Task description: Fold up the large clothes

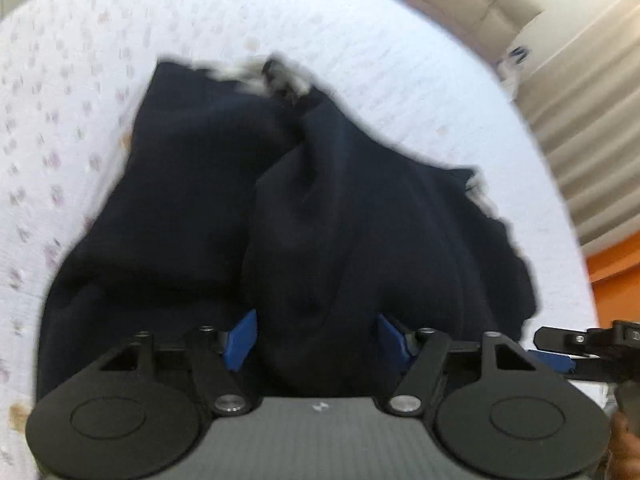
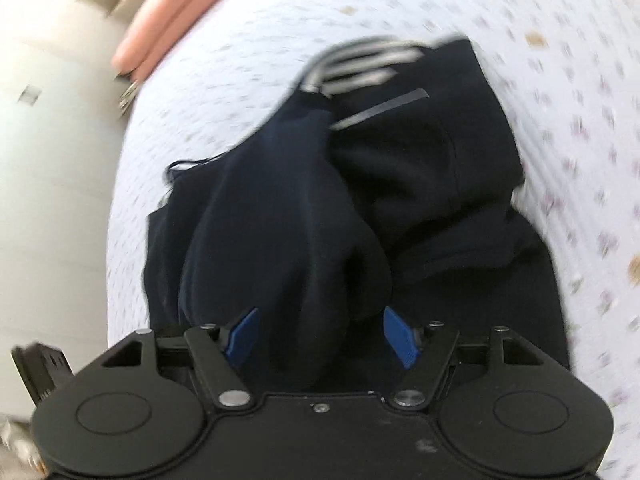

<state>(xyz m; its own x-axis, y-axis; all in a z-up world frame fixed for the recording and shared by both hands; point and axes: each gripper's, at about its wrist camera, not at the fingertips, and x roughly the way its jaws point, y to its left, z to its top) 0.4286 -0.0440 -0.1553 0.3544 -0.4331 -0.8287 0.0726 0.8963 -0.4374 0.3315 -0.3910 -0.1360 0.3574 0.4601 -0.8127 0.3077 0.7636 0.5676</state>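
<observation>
Between the left fingers: a thick bunch of the dark navy knitted garment (image 1: 320,216) fills the gap of the left gripper (image 1: 316,340); its blue finger pads (image 1: 242,338) press in on the cloth from either side.
Between the right fingers: the right gripper (image 2: 320,336) is likewise clamped on a bundled fold of the same garment, with its blue pads (image 2: 400,336) against the cloth.
Garment: it rises in gathered folds to each gripper, while the rest lies spread on the bedsheet ahead; grey-and-white striped trim (image 2: 360,64) shows at its far edge, blurred.
Surface: white quilted bedsheet with small pale floral print (image 1: 60,80) surrounds the garment on all sides.
Farther out: folded salmon-pink cloth (image 2: 176,20) lies at the sheet's far edge, well apart from the garment.
Edges of view: beige floor (image 2: 52,160) beside the bed; orange wall panel (image 1: 616,276) at the side.
</observation>
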